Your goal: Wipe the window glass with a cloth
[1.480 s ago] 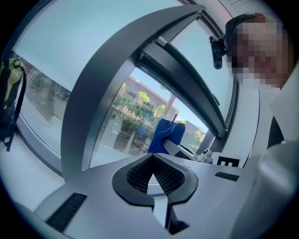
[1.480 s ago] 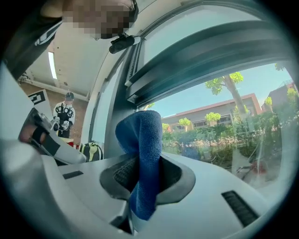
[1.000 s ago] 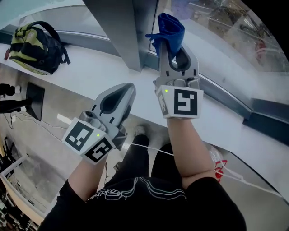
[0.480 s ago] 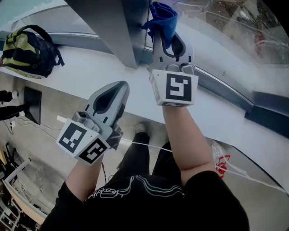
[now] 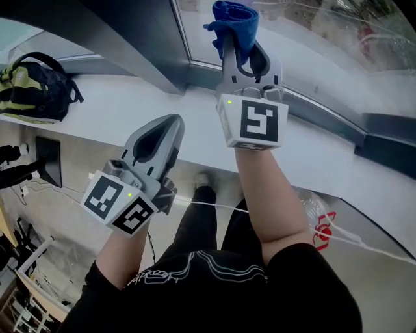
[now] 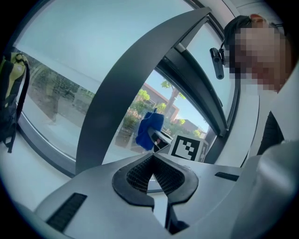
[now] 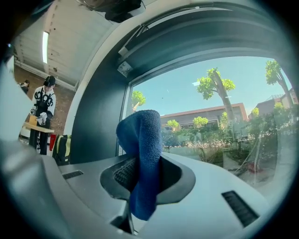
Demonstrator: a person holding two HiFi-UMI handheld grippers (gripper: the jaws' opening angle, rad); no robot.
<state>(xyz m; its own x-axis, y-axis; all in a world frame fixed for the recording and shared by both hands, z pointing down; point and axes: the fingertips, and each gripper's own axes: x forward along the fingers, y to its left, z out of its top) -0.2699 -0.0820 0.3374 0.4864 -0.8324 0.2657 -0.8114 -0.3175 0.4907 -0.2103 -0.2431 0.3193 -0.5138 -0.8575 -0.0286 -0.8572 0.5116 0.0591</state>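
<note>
Backpack (image 5: pixel 32 91), green and black, sits at the far left on the white surface (image 5: pixel 130 104) that runs under the window, well apart from the work. Next along, the left gripper (image 5: pixel 174 123) hangs low in front of that surface with its jaws pressed together and nothing between them. Its own view shows the ribbed pads meeting tip to tip, so it plays no part for now. A dark frame post (image 5: pixel 140 45) stands between it and the pane being worked on. Just right of the post, the right gripper (image 5: pixel 235 49) is lifted high and points at the window glass (image 5: pixel 312 39). Its jaws are clenched on a blue cloth (image 5: pixel 235 18), whose folded top sticks out past the tips while a tail hangs down behind them. In the right gripper view the cloth (image 7: pixel 142 154) fills the gap between the jaws, with the glass (image 7: pixel 210 116) and the trees outside beyond it.

As for progress, the cloth is in hand and up at the lower left part of the pane, near the post. Whether it touches the glass yet is hard to tell from these angles; it looks close at most. No wiped streak or damp patch shows on the glass, so I judge the wiping itself has barely begun, if at all, and nearly the whole pane to the right remains to be covered
</note>
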